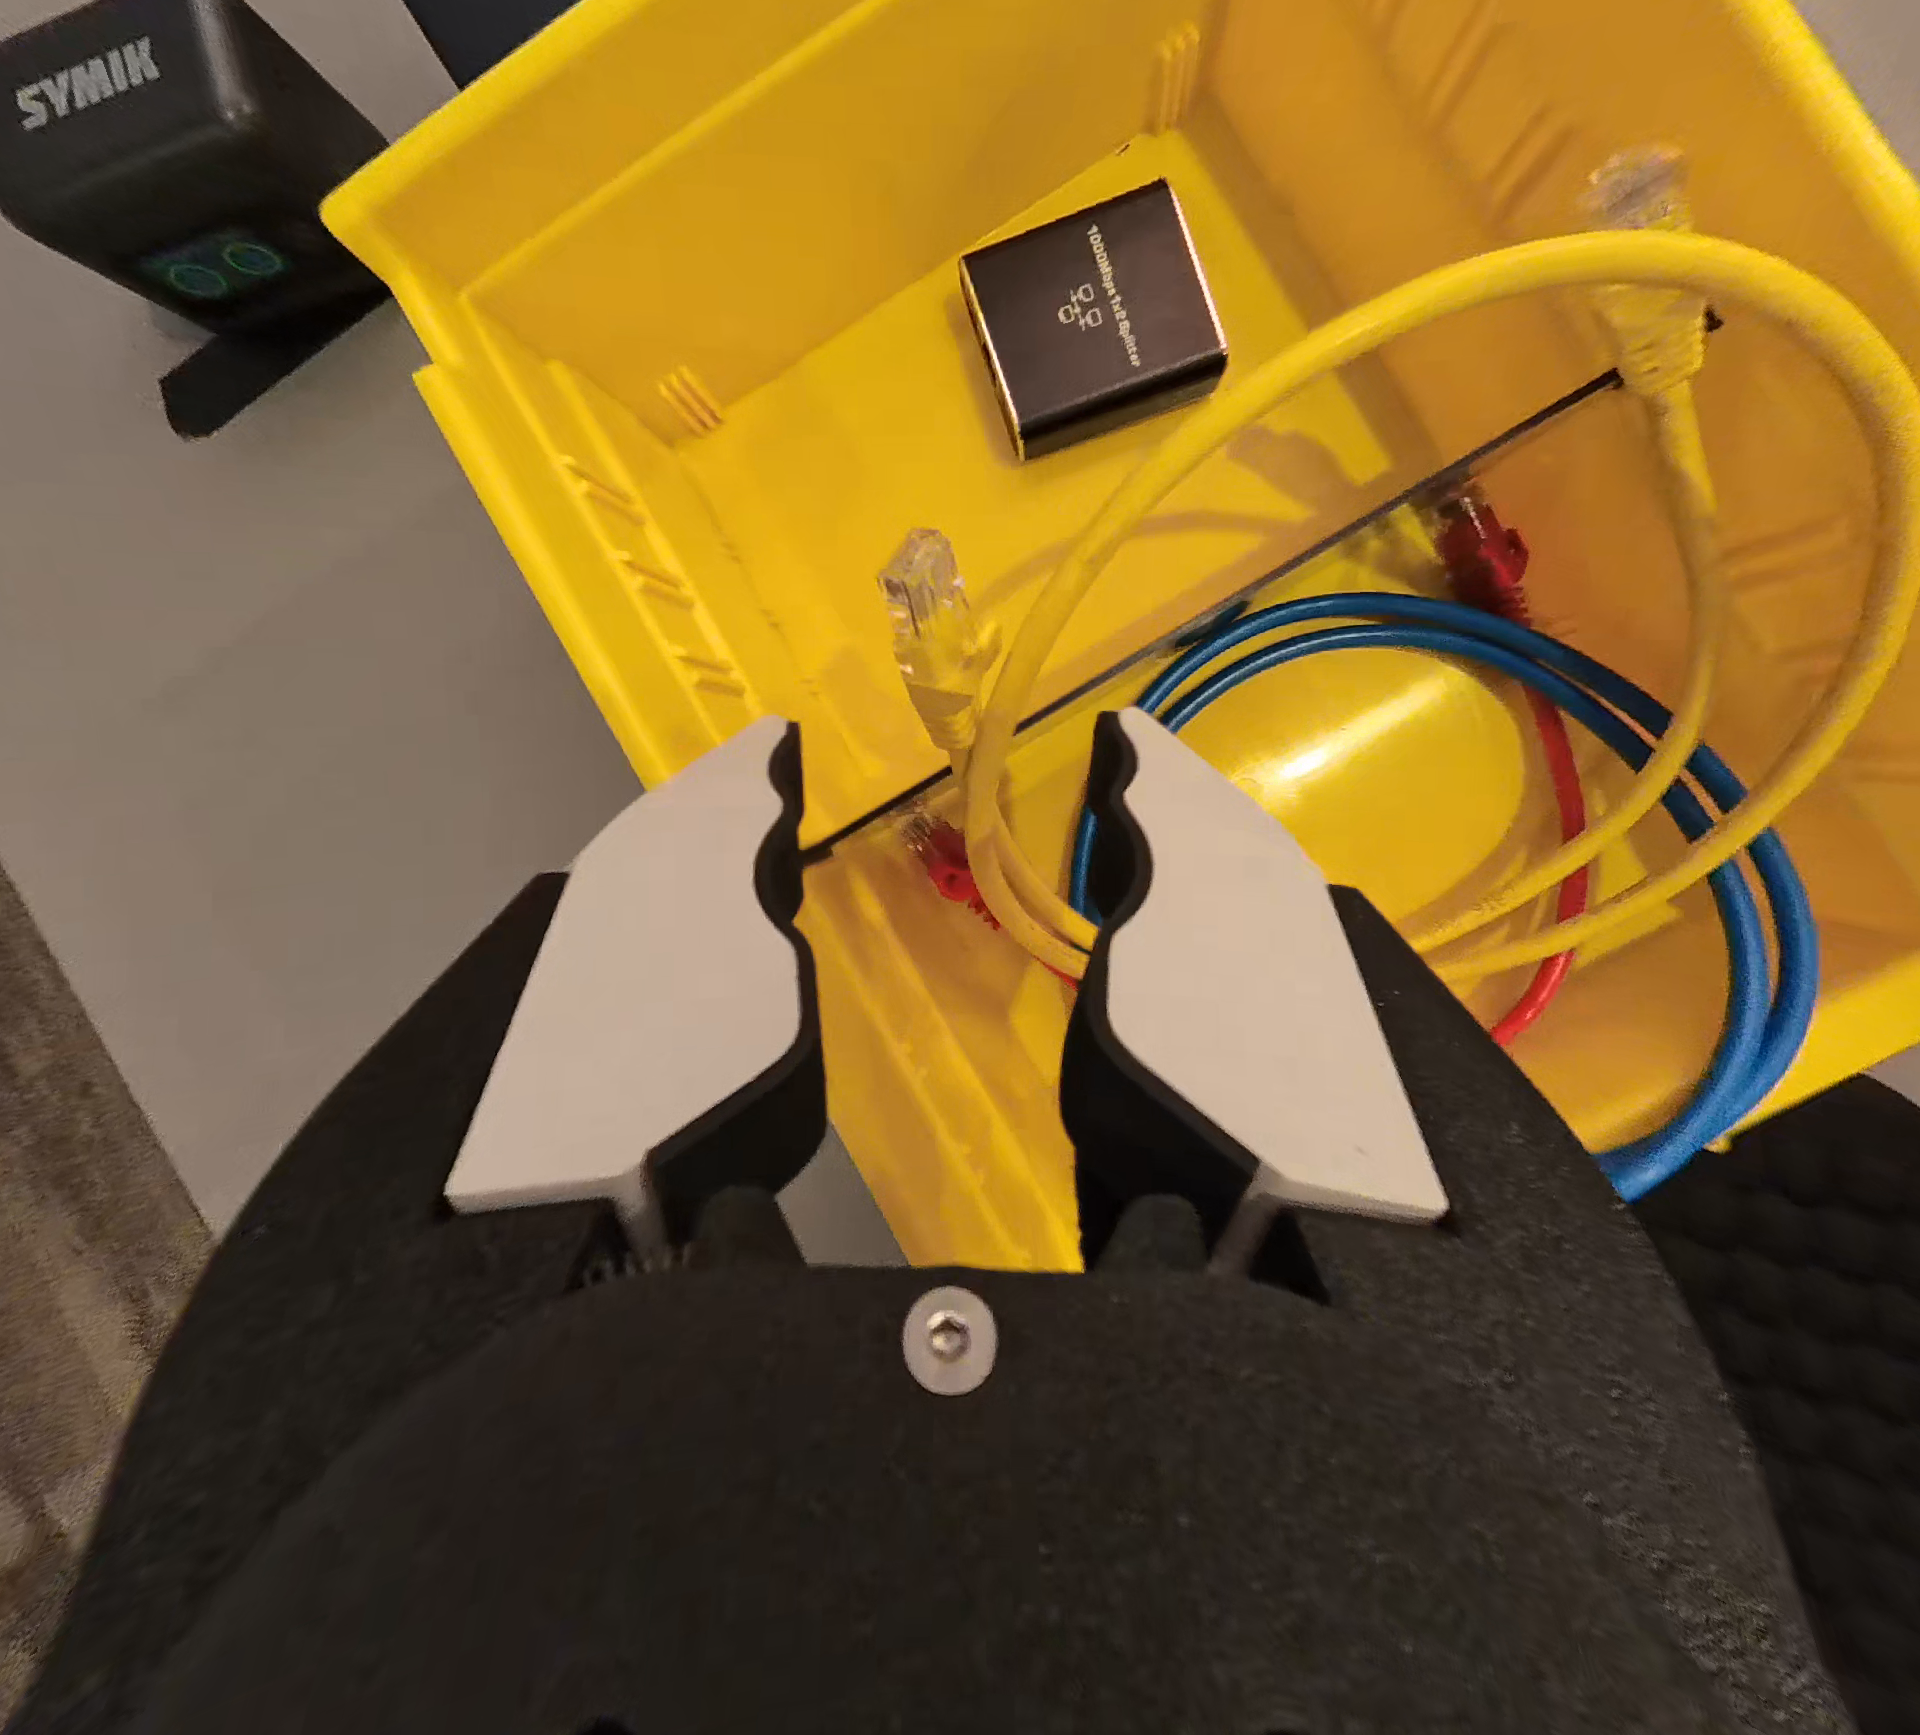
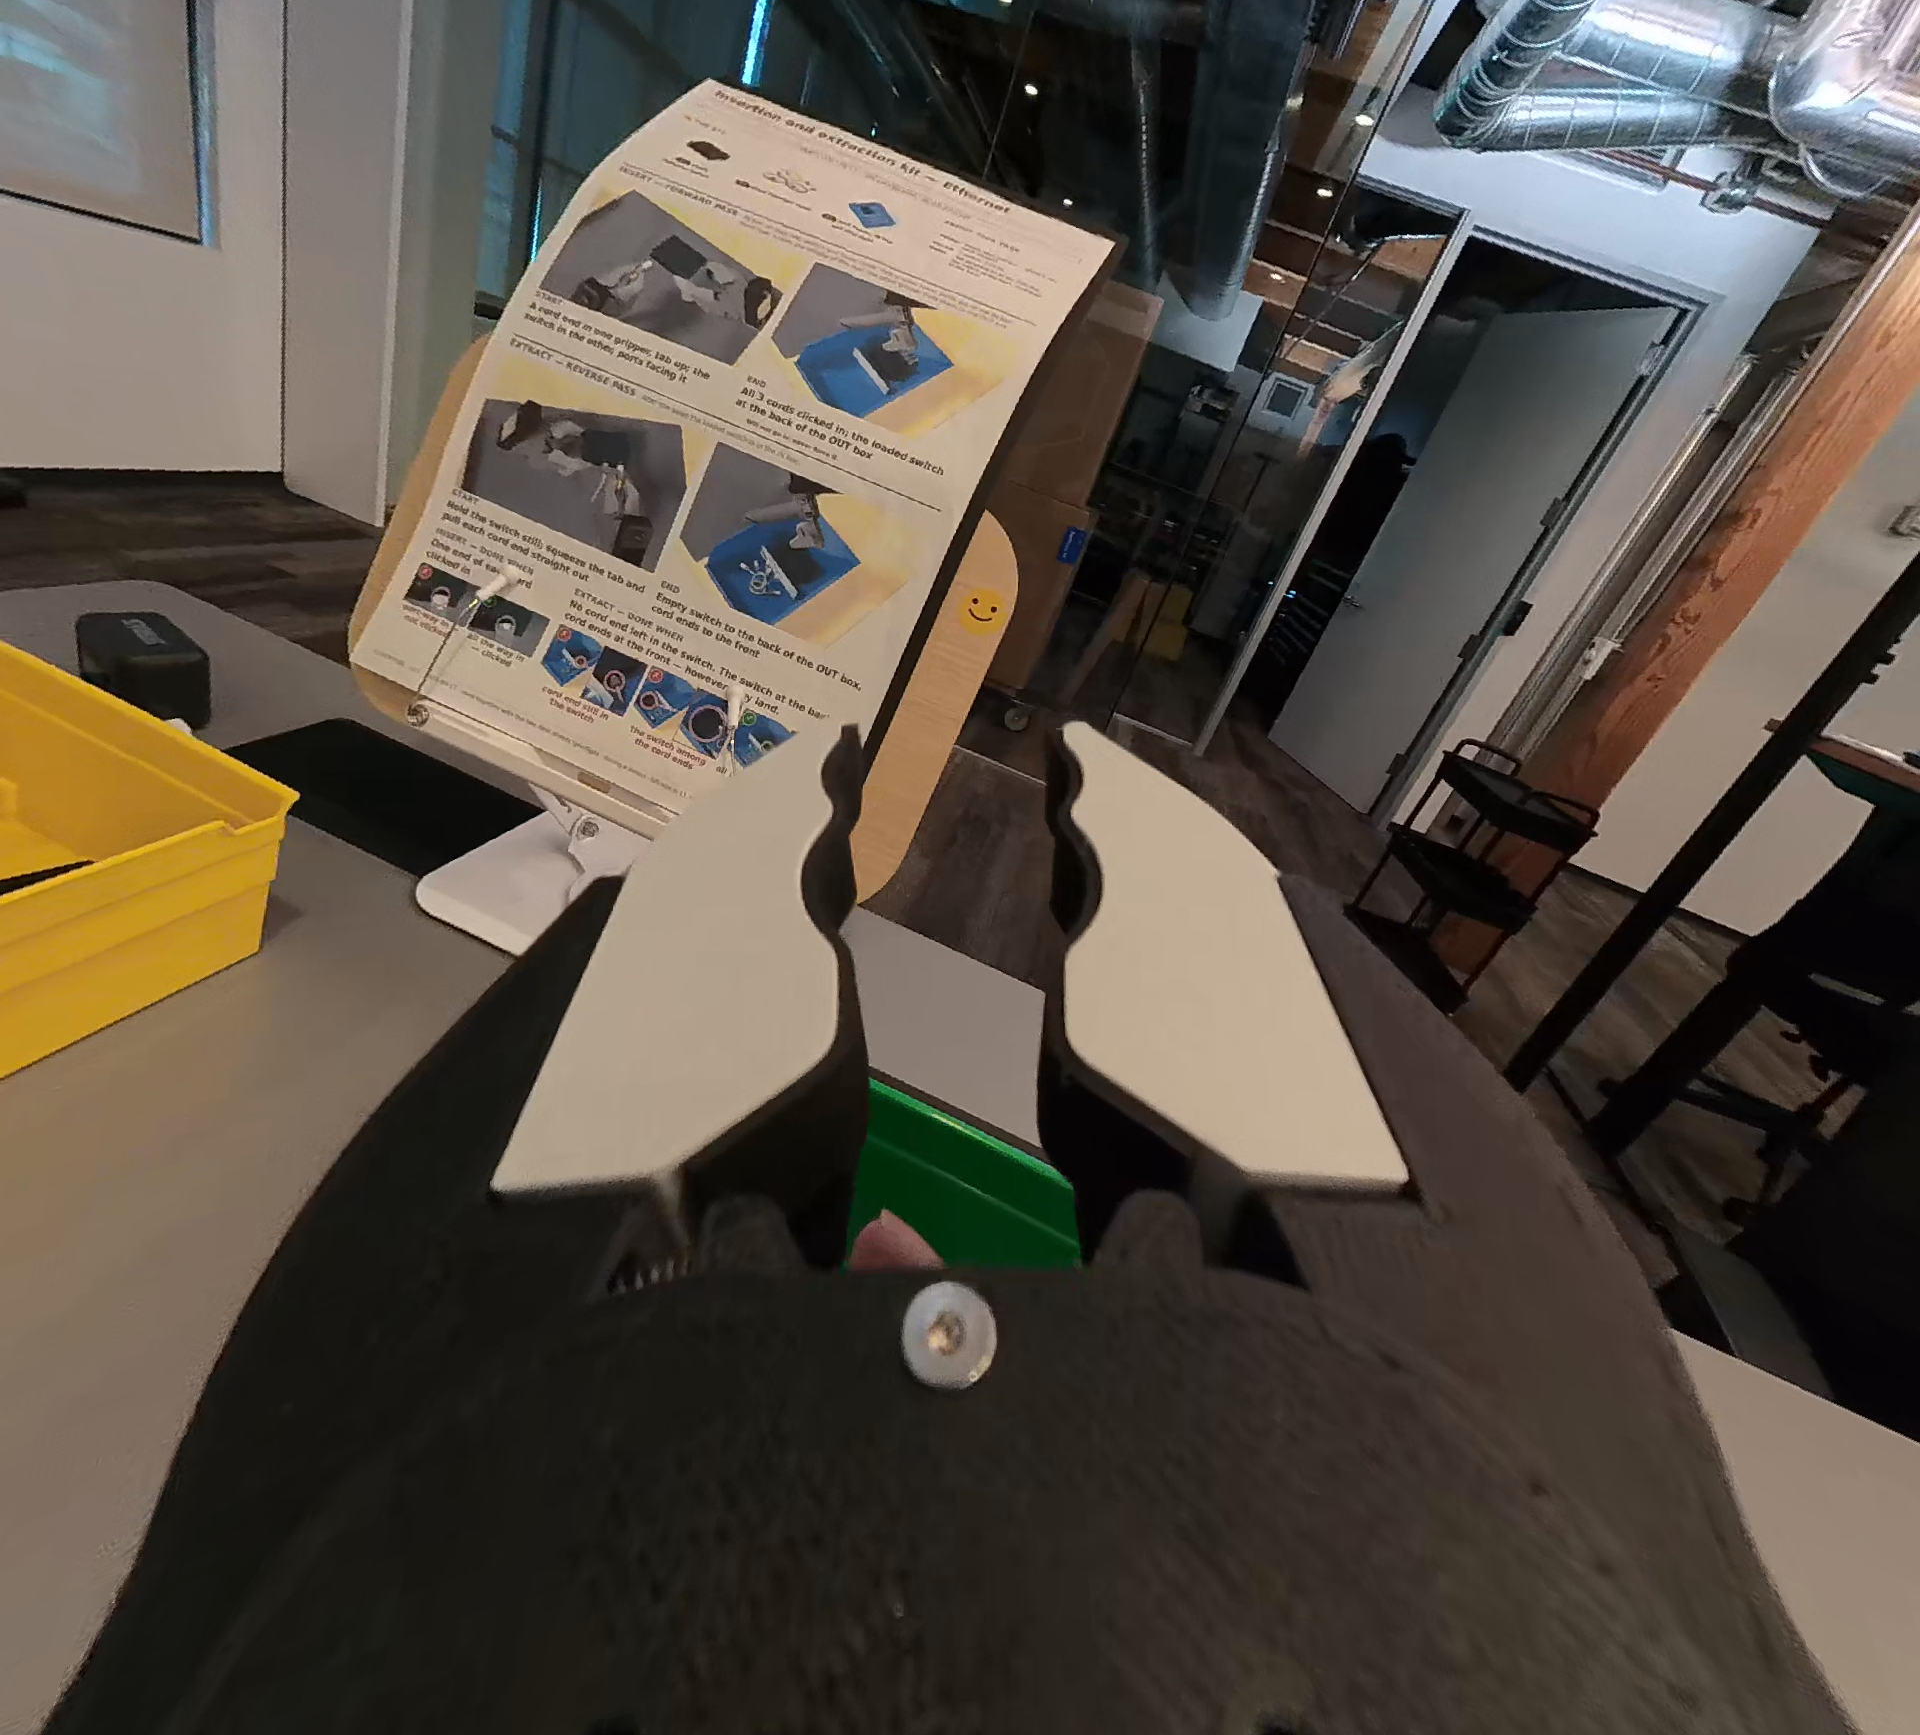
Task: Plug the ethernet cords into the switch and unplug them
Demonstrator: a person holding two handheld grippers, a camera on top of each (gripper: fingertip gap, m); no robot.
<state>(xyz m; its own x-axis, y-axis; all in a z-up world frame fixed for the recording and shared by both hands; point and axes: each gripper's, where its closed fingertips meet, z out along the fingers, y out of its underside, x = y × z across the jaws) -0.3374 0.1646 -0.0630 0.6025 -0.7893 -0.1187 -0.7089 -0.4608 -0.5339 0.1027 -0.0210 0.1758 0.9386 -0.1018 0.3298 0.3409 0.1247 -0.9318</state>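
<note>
Yellow plastic fills most of the left side of the scene: a bin (image 1: pixel 790 127) on the grey table (image 1: pixel 208 698), with a black box (image 1: pixel 177 158) just beyond its corner. At the bin's back lies the small black switch (image 1: pixel 1091 319), bare of cords, apart from the cables so it can be reached cleanly. A thin divider (image 1: pixel 1247 573) seems meant to keep the cords in front of it: a yellow cord (image 1: pixel 1455 314) looping over it, blue cord (image 1: pixel 1714 854) and red cord (image 1: pixel 1558 854) coiled below. The left gripper (image 1: pixel 945 740) hovers over the near rim, fingers apart, clamped on nothing, a clear plug (image 1: pixel 930 594) just ahead, likely the first pick. Farther right, the right gripper (image 2: pixel 951 750) waits, fingers apart and bare, aimed past an instruction sheet (image 2: pixel 748 438) on its stand, a green bin (image 2: pixel 956 1176) beneath.
</note>
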